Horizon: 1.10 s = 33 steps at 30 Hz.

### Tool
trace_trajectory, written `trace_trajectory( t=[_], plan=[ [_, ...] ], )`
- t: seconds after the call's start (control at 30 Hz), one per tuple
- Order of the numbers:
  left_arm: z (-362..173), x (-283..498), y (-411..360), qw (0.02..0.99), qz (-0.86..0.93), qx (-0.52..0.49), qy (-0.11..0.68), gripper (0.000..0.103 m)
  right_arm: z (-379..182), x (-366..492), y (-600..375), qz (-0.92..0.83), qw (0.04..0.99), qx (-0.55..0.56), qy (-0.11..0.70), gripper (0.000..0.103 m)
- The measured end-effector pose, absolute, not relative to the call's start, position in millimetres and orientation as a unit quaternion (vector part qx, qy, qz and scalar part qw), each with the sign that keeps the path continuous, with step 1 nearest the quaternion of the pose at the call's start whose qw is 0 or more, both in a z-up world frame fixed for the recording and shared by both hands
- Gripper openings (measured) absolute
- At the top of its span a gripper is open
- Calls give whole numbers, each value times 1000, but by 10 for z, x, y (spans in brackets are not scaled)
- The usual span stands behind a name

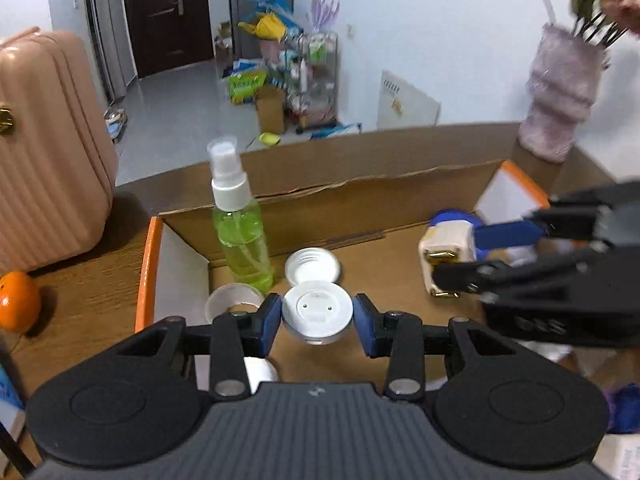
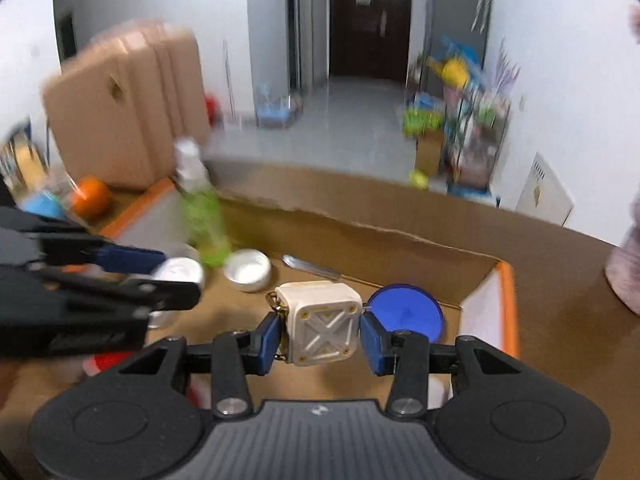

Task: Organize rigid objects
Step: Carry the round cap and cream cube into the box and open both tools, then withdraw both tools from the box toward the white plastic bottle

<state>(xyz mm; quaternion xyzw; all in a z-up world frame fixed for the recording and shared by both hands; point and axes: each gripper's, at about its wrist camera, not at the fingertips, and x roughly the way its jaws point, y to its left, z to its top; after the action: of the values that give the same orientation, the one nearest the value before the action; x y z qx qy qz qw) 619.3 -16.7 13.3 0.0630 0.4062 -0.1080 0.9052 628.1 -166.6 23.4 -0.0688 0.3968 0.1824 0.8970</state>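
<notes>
My left gripper [image 1: 317,316] is shut on a round white puck-shaped device [image 1: 317,312], held above the floor of an open cardboard box [image 1: 360,196]. My right gripper [image 2: 320,330] is shut on a cream square box with gold trim [image 2: 322,322], also over the box. Each gripper shows in the other's view: the right gripper [image 1: 452,256] with the cream box [image 1: 448,248] at the right, the left gripper [image 2: 176,272] with the white puck [image 2: 180,270] at the left. Inside the box stand a green spray bottle [image 1: 240,236], a white lid [image 1: 313,266] and a tape roll [image 1: 232,300].
A blue round lid [image 2: 406,312] and a metal utensil [image 2: 312,266] lie in the box. A pink suitcase [image 1: 48,140] and an orange [image 1: 18,300] sit left of it on the wooden table [image 1: 80,304]. A fuzzy lilac vase [image 1: 560,92] stands behind the box at right.
</notes>
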Motion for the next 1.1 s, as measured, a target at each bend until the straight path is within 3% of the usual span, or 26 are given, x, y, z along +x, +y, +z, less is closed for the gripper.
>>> trace_trajectory(
  t=[0.17,0.27,0.47,0.63,0.9,0.97,1.1],
  plan=[
    [-40,6362,-116,887,-118,68,441,45,5,6827,-1322,179,872,-113,441,42],
    [-20,6322,-105,888,-122,73,437,55,1,6955,-1248,187,875,-87,438,46],
    [135,6175,93,900,-106,49,419,56,219,6777,-1439,190,891,-56,409,53],
    [564,5866,247,913,-91,38,397,59,531,6440,-1794,152,904,-71,394,56],
    [1365,4941,401,939,-60,40,336,66,1179,5395,-2374,122,922,-65,361,68],
    [1512,4640,396,951,-50,40,304,78,1312,5102,-2455,121,928,-63,346,70],
    [1638,3969,360,967,-44,47,247,83,1464,4459,-2512,135,942,-53,302,74]
  ],
)
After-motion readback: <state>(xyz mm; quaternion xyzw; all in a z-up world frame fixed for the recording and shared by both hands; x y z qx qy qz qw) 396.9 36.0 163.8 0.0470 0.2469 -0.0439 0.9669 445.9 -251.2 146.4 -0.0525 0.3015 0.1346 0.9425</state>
